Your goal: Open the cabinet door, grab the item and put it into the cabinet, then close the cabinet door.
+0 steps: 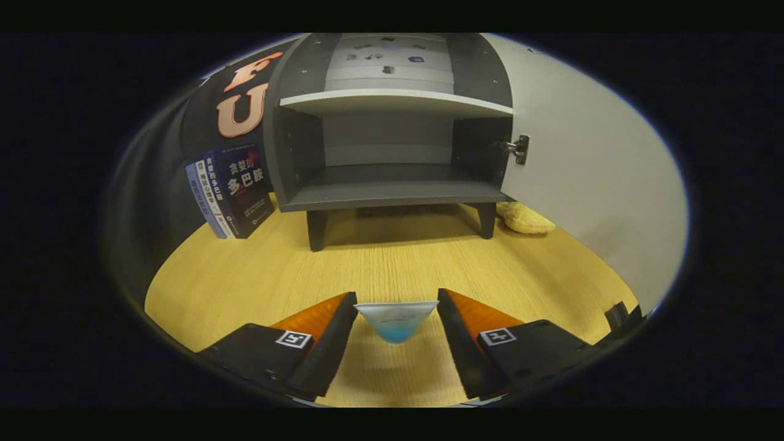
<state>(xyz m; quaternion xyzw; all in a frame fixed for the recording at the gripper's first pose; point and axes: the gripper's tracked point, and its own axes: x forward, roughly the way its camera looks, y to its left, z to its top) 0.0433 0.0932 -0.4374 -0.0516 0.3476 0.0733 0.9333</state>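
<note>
— What's out to your left?

— Beyond my left finger and off to that side, a few books (229, 193) stand upright on the wooden tabletop (392, 263), leaning a little, just beside the cabinet's left wall.

— And straight ahead?

— The cabinet (392, 122), well beyond my fingertips, standing on short dark legs. It's open: I see right into the lower compartment, which has nothing in it, and a pale shelf (395, 101) runs across above it.

— What have you got in the gripper?

— My gripper (397, 300) is pinching the item (397, 321), a small pale piece with a blue lower end, wide at the top and narrowing downward. It sits right between my two fingers, and both of them press on its sides. It's up off the table; its shadow falls on the wood below. I can't tell exactly what it is.

— And on the right?

— The cabinet door (588, 177) is swung wide open, hanging off a metal hinge (517, 149) on the cabinet's right edge. Just past the cabinet's right leg, beside the foot of the door, a yellow soft-looking lump (527, 218) lies on the tabletop.
</note>
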